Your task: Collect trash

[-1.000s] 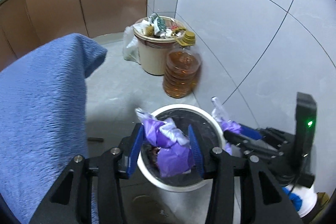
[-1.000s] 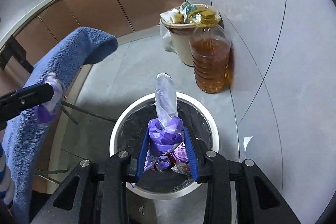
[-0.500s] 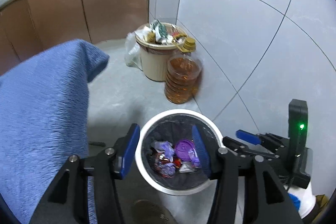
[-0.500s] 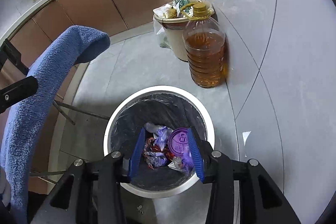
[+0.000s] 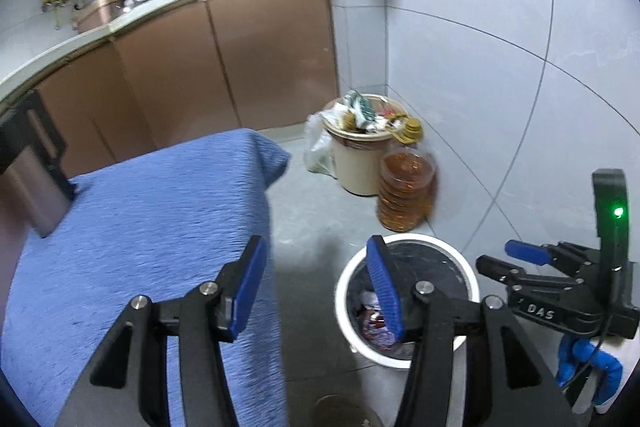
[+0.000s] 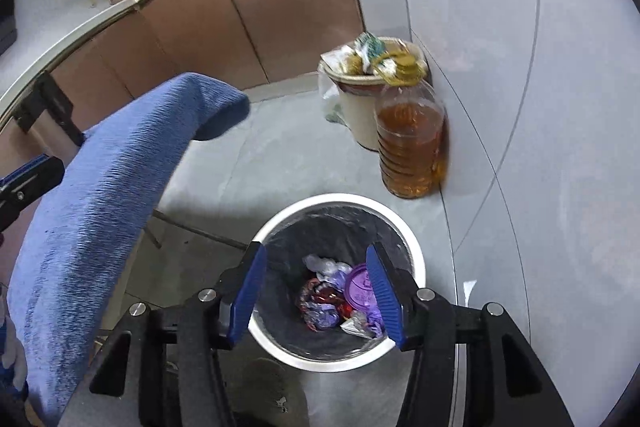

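Both drops look done, so the step in hand is a clean retreat: lift the right tongs (image 6: 316, 297) straight up off the white bin (image 6: 416, 259) before swinging away, so no wrapper gets dragged over the rim. Their jaws are opening with nothing between them. The left tongs (image 5: 316, 289) are spread and empty too, hanging over the floor between the blue-covered table (image 5: 140, 227) at nine o'clock and the bin at three o'clock. The trash (image 6: 340, 299) lies at the bottom of the black liner – crumpled purple film, a round purple lid, red foil wrappers – loose and light, settled low.
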A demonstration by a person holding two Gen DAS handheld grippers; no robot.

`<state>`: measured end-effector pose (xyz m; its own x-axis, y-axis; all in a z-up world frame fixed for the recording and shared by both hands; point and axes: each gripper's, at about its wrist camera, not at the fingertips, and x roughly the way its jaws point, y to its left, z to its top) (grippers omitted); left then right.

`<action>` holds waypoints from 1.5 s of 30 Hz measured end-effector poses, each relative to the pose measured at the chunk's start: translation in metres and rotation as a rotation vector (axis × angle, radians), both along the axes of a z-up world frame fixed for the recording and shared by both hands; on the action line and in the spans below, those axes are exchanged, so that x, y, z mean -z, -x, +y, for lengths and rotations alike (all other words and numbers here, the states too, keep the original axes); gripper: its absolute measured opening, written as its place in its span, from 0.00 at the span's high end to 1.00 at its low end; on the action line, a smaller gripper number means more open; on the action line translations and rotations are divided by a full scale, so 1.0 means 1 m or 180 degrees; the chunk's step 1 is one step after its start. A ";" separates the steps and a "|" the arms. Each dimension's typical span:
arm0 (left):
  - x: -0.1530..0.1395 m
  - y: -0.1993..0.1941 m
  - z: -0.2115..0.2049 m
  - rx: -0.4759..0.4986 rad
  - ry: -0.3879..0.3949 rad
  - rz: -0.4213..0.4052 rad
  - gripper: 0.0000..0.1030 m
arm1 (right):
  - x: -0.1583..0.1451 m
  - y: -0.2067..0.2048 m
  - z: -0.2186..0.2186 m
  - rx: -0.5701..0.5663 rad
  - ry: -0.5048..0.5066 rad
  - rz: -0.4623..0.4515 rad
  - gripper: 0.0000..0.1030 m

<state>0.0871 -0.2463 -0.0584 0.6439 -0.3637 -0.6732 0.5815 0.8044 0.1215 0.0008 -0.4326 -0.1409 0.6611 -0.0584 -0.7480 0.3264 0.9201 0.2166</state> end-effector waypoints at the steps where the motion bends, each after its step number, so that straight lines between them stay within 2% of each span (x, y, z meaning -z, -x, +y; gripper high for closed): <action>1: -0.003 0.001 0.006 -0.0040 0.0004 -0.0045 0.51 | -0.005 0.000 0.006 -0.0026 0.0028 -0.0027 0.50; 4: -0.011 0.006 0.024 -0.0160 0.0032 -0.0136 0.46 | -0.019 -0.001 0.024 -0.0104 0.0127 -0.0091 0.47; 7: -0.021 0.014 0.043 -0.0261 0.0056 -0.0231 0.45 | -0.034 0.000 0.047 -0.0185 0.0253 -0.0176 0.43; 11: -0.028 0.019 0.068 -0.0402 0.0110 -0.0312 0.42 | -0.050 0.000 0.075 -0.0278 0.0412 -0.0260 0.33; 14: -0.032 0.022 0.088 -0.0509 0.0138 -0.0383 0.38 | -0.059 -0.001 0.093 -0.0342 0.0517 -0.0293 0.20; 24: -0.044 0.033 0.148 -0.0854 0.0313 -0.0530 0.34 | -0.077 -0.006 0.141 -0.0455 0.0839 -0.0373 0.05; 26: -0.046 0.035 0.158 -0.0916 0.0349 -0.0574 0.29 | -0.081 -0.004 0.147 -0.0439 0.0897 -0.0404 0.03; 31: -0.055 0.043 0.178 -0.1101 0.0429 -0.0723 0.24 | -0.092 0.002 0.157 -0.0378 0.1009 -0.0491 0.00; 36: -0.062 0.049 0.194 -0.1206 0.0517 -0.0829 0.23 | -0.101 0.008 0.162 -0.0308 0.1098 -0.0584 0.00; 45: -0.068 0.054 0.214 -0.1299 0.0637 -0.0816 0.23 | -0.114 0.021 0.172 -0.0241 0.1235 -0.0756 0.00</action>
<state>0.0331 -0.0325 0.0096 0.8951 -0.1542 -0.4183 0.1875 0.9815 0.0394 -0.0197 -0.2607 -0.0265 0.8247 -0.2493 -0.5076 0.2382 0.9672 -0.0880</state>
